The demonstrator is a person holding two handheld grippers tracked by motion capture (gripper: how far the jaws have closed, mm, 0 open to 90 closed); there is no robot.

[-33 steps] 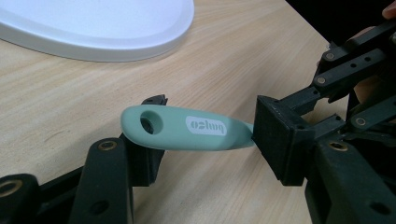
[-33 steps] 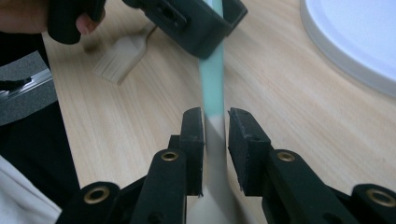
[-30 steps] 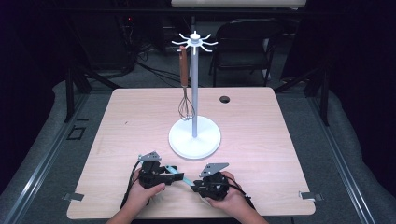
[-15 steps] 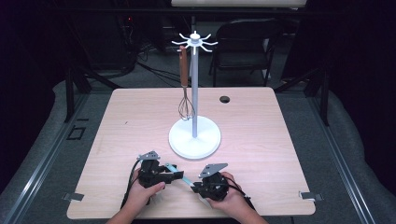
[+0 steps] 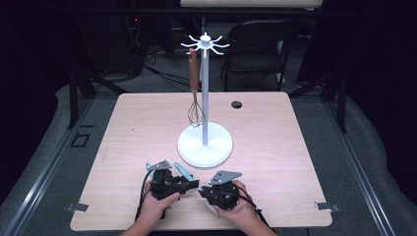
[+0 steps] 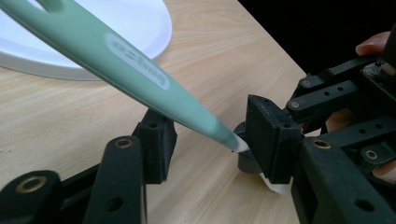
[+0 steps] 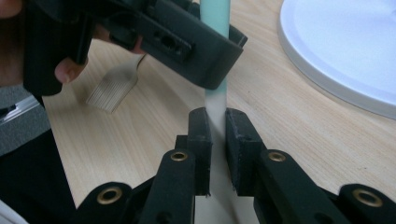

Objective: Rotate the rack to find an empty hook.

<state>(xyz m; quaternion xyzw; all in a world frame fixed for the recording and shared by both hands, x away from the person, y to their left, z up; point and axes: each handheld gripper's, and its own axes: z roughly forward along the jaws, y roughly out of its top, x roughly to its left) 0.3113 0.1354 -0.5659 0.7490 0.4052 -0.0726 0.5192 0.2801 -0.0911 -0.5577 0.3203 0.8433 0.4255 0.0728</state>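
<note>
A utensil with a mint-green handle and a white neck slants up off the table near its front edge. My right gripper is shut on the white neck. My left gripper faces it with the green handle between its jaws. Those jaws have just been closing, but a gap remains on each side of the handle. In the high view the left gripper and right gripper meet tip to tip, and the green handle pokes out behind them.
A white utensil stand with a round base and hooked top stands mid-table just beyond the grippers. A whisk with a brown handle hangs from it. A cable hole lies at the back of the table.
The left gripper's jaws look slightly narrower around the green handle. Both hands stay where they were.
</note>
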